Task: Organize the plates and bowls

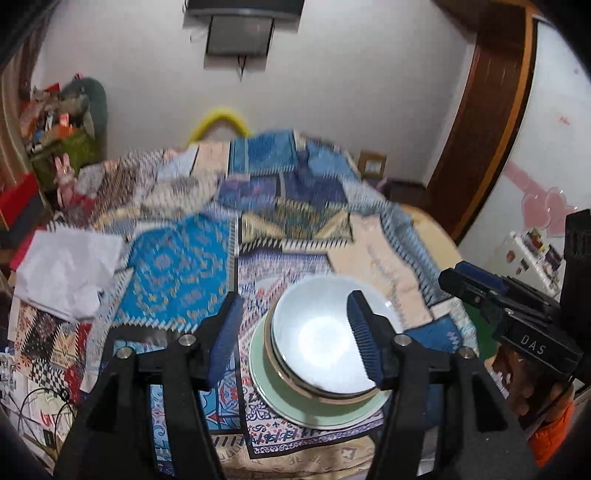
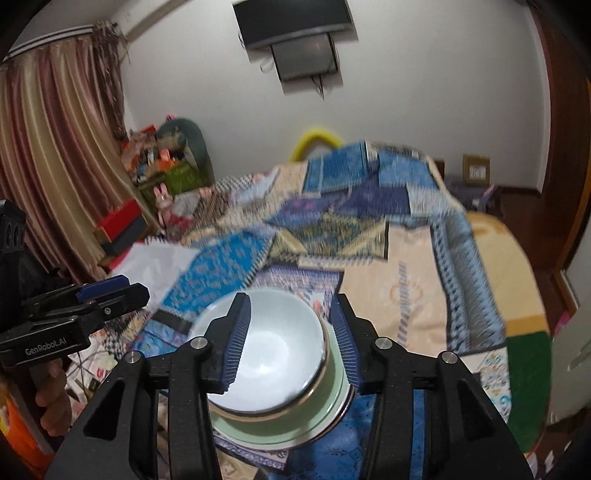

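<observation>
Left wrist view: close up, the left gripper has its two blue pads spread wide with nothing between them. Just past it sits a white bowl, and it rests on a green plate. There looks to be a second bowl tucked under the white one, but the blur makes that hard to tell. The plate lies on a patchwork cloth that covers the table. Off to the side the right gripper shows; in its own view its pads stand wide too, above the bowl and holding nothing. Farther back lies a crumpled white paper, and on the far wall hangs a dark screen.

The dishes look already stacked, so the step in hand seems to be the end of the stacking, with both grippers free. If the stack must go somewhere else, the next move needs a gentle pinch on a rim and a slow, level lift, so the bowl does not slide off the plate.
</observation>
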A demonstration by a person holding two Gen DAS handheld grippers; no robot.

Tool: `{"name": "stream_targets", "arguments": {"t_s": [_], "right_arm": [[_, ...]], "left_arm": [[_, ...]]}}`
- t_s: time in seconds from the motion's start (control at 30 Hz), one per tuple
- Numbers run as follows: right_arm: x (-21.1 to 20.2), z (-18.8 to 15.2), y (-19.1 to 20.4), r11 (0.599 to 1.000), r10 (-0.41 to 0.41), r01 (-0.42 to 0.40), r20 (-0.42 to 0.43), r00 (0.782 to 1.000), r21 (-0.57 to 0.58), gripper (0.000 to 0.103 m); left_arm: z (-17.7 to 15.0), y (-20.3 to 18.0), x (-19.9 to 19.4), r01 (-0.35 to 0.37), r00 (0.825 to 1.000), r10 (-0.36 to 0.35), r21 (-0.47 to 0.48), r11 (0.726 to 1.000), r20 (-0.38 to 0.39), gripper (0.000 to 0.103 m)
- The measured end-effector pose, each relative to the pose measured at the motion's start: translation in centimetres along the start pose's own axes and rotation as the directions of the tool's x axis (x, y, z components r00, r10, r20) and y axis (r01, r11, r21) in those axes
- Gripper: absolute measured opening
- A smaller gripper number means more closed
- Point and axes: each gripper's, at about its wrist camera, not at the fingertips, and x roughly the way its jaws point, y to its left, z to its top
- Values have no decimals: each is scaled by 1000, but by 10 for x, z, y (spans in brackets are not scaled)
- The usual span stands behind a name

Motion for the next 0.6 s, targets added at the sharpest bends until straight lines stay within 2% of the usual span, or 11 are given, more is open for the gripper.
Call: {"name": "stream_targets", "arguments": {"t_s": [0.17,0.23,0.3,0.47,0.6], "right_arm": [[-36,9,14,999,10,-6,103,995,-35,48],[-52,12,20,999,15,-7,147,989,-50,54],[-66,14,25,998,16,-4,196,981,-62,66],[-90,16,36,996,26,-2,280,960,-85,78],[-99,17,40,996,32,-3,314,949,-92,87]], "left_arm": [[7,-8,-43,3,993,-4,9,1000,121,66],[9,-10,-57,1,986,-3,12,1000,166,70],[10,-13,-72,-5,977,1,18,1000,213,74],[9,-23,-100,-50,948,30,53,997,318,86],[6,-26,-116,-54,933,31,55,997,360,96]]}}
